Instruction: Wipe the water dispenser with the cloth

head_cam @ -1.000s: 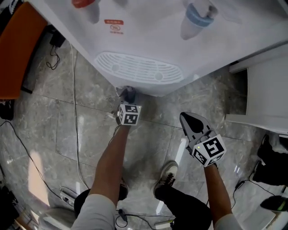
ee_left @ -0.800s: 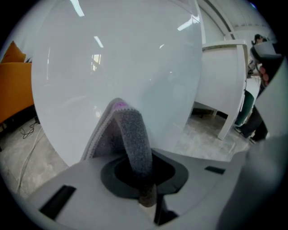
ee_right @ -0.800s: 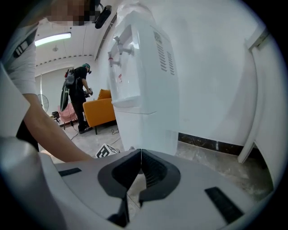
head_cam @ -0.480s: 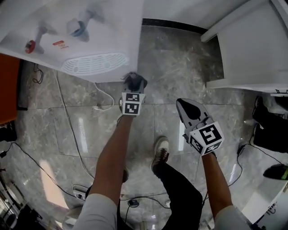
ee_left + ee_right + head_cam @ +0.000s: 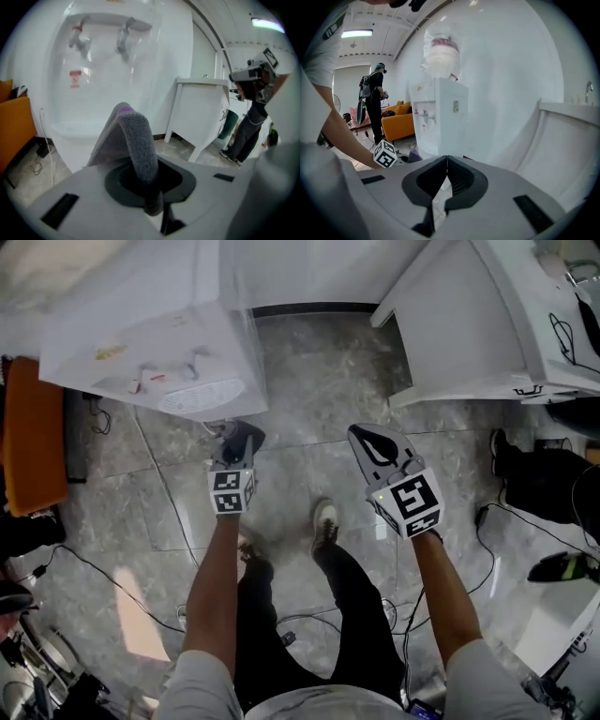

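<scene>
Cloth (image 5: pixel 136 140): sat pinched upright in left gripper (image 5: pixel 242 435), just short of water dispenser (image 5: pixel 150 343) front, probably not touching. Right gripper (image 5: pixel 367 437) closed on nothing, farther from dispenser, off its side.

I count one water dispenser (image 5: pixel 141 334) at eleven o'clock carrying two taps (image 5: pixel 77 40), one cloth (image 5: pixel 136 140), two grippers, the left gripper (image 5: pixel 244 434) and the right gripper (image 5: pixel 361 434), one orange sofa (image 5: pixel 33 446) at nine, and one white counter (image 5: pixel 469 324) at one o'clock.
</scene>
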The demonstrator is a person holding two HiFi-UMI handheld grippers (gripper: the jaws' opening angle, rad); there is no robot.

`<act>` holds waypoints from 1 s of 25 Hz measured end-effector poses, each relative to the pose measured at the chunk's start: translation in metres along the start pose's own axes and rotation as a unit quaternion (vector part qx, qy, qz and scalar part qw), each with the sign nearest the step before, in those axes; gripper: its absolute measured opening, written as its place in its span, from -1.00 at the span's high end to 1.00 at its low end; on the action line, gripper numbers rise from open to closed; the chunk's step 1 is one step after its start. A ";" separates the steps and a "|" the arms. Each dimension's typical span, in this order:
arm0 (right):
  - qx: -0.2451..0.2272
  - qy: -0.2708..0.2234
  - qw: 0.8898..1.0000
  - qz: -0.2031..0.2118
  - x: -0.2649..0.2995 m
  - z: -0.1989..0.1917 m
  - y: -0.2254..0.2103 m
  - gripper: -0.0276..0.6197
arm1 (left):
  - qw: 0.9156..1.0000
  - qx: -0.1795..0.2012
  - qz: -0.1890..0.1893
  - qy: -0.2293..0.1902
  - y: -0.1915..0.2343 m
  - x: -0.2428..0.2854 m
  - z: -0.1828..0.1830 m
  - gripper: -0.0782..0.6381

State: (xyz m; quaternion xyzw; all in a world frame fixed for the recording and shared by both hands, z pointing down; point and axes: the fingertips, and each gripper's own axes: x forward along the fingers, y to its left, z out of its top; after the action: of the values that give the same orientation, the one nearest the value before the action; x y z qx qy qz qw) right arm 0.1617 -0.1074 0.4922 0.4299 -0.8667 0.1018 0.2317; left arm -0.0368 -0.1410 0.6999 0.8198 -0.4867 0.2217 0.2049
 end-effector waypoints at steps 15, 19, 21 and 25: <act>-0.078 -0.115 0.990 0.028 -0.095 0.332 0.055 0.87 | 0.980 -0.028 0.118 -0.156 0.084 -0.316 0.318 0.65; -0.102 -0.152 0.983 0.020 -0.124 0.404 0.062 0.87 | 0.972 0.008 0.117 -0.201 0.079 -0.383 0.394 0.65; -0.110 -0.168 0.980 0.017 -0.137 0.432 0.065 0.87 | 0.968 0.029 0.116 -0.221 0.073 -0.412 0.428 0.65; -0.132 -0.189 0.973 0.011 -0.159 0.473 0.076 0.87 | 0.959 0.079 0.111 -0.249 0.051 -0.460 0.481 0.65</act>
State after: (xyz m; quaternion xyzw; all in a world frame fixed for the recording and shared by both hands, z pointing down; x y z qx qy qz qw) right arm 0.0360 -0.1278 0.0038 0.3976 -0.9052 -0.0938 0.1170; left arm -0.2004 -0.1035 0.0538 0.8033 -0.5913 0.0694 -0.0148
